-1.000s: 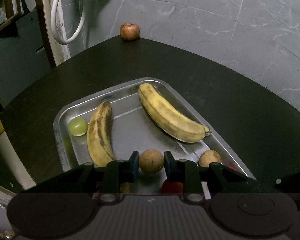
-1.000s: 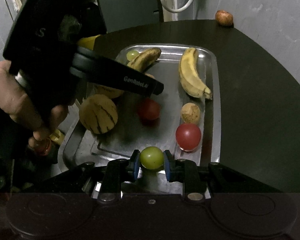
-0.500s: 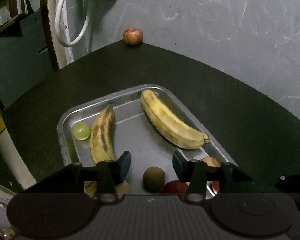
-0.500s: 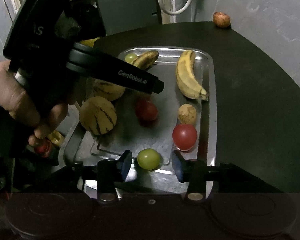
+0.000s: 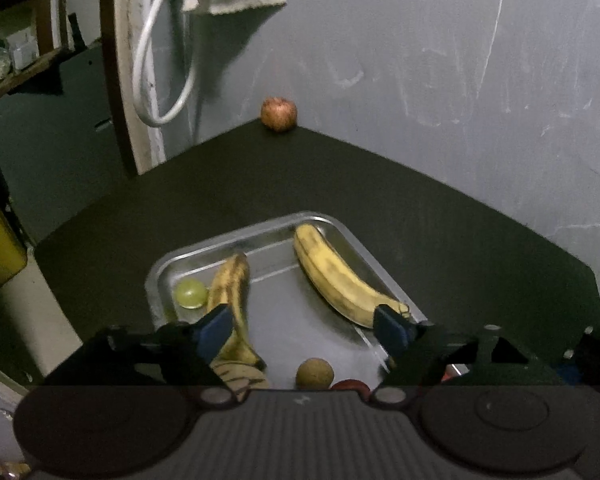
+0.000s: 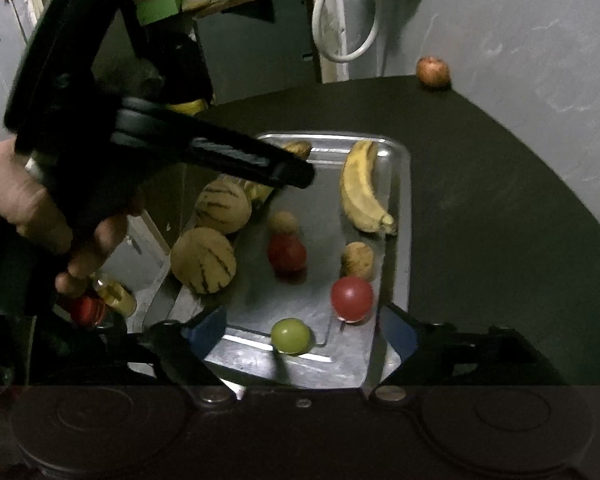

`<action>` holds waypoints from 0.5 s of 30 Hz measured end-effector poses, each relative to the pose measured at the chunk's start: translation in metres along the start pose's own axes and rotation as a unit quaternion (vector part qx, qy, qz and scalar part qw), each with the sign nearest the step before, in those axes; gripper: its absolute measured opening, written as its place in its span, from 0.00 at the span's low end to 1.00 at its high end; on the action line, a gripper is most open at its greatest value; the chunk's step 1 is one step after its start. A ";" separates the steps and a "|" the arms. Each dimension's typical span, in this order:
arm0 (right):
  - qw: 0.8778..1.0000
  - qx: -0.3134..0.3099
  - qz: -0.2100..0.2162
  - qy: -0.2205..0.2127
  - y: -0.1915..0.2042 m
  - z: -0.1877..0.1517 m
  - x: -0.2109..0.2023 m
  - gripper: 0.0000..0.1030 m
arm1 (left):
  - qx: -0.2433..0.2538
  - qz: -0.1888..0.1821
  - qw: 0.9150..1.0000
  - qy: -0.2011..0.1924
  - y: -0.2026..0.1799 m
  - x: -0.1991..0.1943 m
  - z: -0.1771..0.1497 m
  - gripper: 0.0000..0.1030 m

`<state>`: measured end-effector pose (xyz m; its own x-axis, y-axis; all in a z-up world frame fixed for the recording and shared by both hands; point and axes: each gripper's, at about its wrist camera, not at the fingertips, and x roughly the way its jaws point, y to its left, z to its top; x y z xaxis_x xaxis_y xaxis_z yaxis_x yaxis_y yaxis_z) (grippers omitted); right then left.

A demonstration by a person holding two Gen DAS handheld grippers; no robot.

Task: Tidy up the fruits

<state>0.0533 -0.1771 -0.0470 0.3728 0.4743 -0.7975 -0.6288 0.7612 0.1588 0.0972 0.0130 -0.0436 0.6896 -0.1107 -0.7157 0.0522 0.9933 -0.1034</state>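
We've just let go on both sides, and both sets of jaws have just been opening. On the left, our left gripper (image 5: pixel 302 326) stands wide with nothing pinched; the brown fruit (image 5: pixel 314 373) it clamped a second ago now sits free on the tray (image 5: pixel 384 258), at six o'clock from the gap. Moving right, the right gripper (image 6: pixel 300 334) is spread too, and the green fruit (image 6: pixel 290 335) lies loose between the pads at the tray's six o'clock end, touching neither. We judge these little round fruits light, smooth and ready to roll, so pinch them across the middle, gently. The apple (image 6: pixel 433 71) waits alone at one o'clock, well off the tray.
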 end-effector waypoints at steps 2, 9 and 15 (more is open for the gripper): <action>1.000 0.002 -0.004 -0.006 -0.005 0.002 -0.008 0.89 | -0.006 0.005 1.000 -0.003 0.003 -0.008 -0.001 0.88; 1.000 0.017 -0.021 -0.016 -0.019 0.000 -0.034 0.96 | -0.042 0.026 0.999 0.002 0.011 -0.038 -0.019 1.00; 0.998 0.041 -0.034 -0.015 -0.025 -0.006 -0.048 0.98 | -0.071 0.032 0.997 0.026 0.016 -0.054 -0.044 1.00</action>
<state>0.0473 -0.2215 -0.0165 0.4331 0.4325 -0.7908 -0.5438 0.8251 0.1534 0.0288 0.0339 -0.0368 0.6498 -0.0517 -0.7584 -0.0962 0.9841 -0.1495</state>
